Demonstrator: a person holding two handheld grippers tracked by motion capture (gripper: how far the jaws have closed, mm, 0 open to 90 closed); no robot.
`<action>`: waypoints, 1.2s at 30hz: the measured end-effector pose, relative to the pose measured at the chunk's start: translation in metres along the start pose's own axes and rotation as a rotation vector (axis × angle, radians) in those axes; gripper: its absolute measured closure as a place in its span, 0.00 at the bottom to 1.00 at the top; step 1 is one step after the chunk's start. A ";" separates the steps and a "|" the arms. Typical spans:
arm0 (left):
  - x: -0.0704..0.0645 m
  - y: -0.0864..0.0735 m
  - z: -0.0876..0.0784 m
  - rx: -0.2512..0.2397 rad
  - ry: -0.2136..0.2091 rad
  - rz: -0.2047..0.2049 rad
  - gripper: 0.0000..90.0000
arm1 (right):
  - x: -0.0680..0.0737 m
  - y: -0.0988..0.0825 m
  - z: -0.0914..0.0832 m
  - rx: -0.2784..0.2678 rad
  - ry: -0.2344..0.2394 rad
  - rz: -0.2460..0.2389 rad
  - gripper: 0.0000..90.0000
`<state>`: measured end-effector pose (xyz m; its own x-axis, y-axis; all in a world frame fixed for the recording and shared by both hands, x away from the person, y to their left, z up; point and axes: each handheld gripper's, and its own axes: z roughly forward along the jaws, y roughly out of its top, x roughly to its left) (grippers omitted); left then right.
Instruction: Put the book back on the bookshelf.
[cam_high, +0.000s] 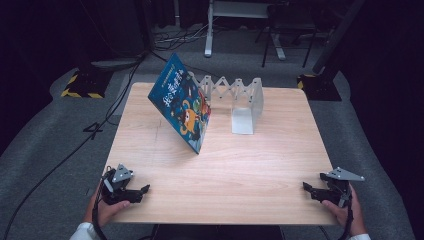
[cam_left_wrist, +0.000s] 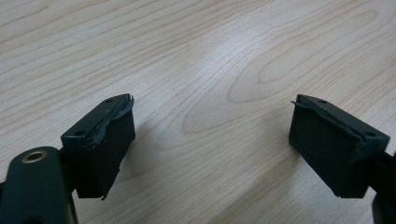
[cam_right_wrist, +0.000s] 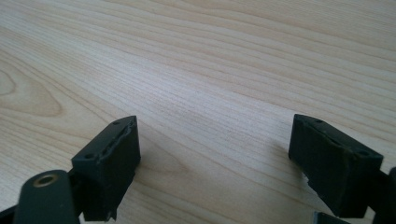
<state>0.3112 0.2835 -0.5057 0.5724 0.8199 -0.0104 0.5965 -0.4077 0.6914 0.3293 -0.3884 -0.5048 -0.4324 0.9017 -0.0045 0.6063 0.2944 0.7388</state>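
Note:
A blue picture book (cam_high: 183, 107) stands tilted on the wooden table (cam_high: 220, 165), leaning back against a white expanding book rack (cam_high: 239, 100) at the far middle. My left gripper (cam_high: 141, 192) rests low at the table's near left corner, held by a hand. Its jaws stand wide apart over bare wood in the left gripper view (cam_left_wrist: 212, 128), with nothing between them. My right gripper (cam_high: 309, 189) sits at the near right corner, pointing inward. Its jaws are also spread wide above the table in the right gripper view (cam_right_wrist: 215, 147), and they hold nothing.
The table's wide near half lies between the two grippers. Around the table is grey floor with black cables (cam_high: 75, 145) at the left, and stand bases (cam_high: 80, 82) behind it. Dark space lies beyond.

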 end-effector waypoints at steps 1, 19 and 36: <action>0.000 0.000 0.000 0.000 0.000 0.000 0.17 | 0.000 0.000 0.000 0.000 0.000 0.000 0.19; 0.000 0.000 0.000 0.000 -0.002 -0.003 0.16 | 0.000 -0.001 0.000 0.000 -0.005 0.002 0.19; 0.001 0.001 0.000 0.001 0.005 -0.020 0.17 | 0.000 0.000 0.000 -0.001 -0.005 0.001 0.19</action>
<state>0.3123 0.2839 -0.5056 0.5573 0.8301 -0.0205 0.6085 -0.3915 0.6902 0.3287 -0.3887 -0.5048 -0.4279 0.9038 -0.0071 0.6065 0.2929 0.7391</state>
